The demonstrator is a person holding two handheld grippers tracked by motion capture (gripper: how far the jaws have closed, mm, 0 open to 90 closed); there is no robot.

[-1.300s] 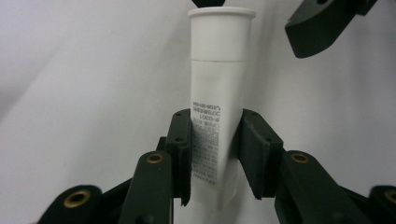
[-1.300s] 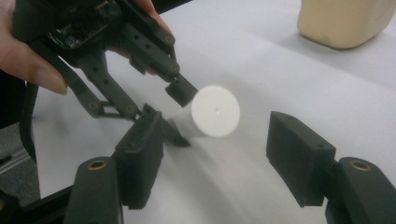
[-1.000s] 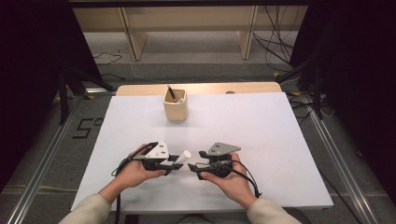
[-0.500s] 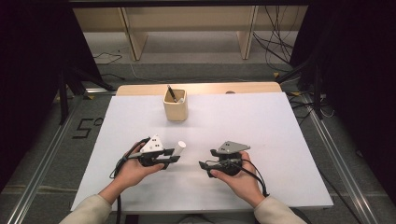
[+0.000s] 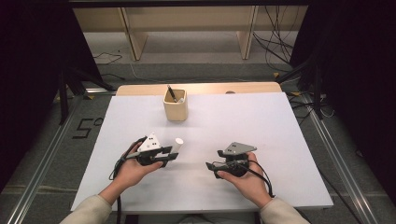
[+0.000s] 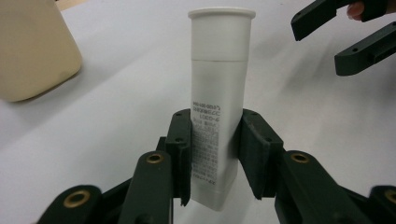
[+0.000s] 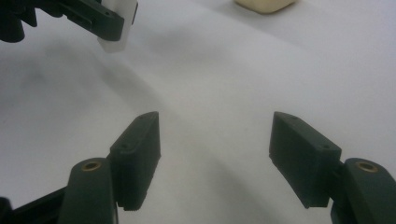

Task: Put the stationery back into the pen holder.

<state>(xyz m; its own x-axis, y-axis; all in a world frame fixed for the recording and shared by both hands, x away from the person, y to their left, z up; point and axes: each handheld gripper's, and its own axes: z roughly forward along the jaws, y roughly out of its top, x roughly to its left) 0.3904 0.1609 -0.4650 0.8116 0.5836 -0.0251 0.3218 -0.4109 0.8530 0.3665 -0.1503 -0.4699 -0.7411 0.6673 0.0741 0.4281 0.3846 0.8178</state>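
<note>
From above, the left gripper (image 5: 172, 155) holds a white tube (image 5: 178, 143) pointing to one o'clock, with the cup (image 5: 176, 108) at twelve. In the left gripper view its jaws pinch the tube (image 6: 218, 112) low down; it looks light, stiff, slick plastic, best gripped mid-body. In the right gripper view, the right gripper (image 7: 215, 158) is spread wide, holding nothing.

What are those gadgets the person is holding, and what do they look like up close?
Each hand holds a black gripper: the left gripper and the right gripper. Both have two flat, blocky black jaws hinged on arms with brass-coloured rivets, and a grey three-cornered plate with dark dots on top. A black cable trails from each. The person wears light beige long sleeves.
</note>
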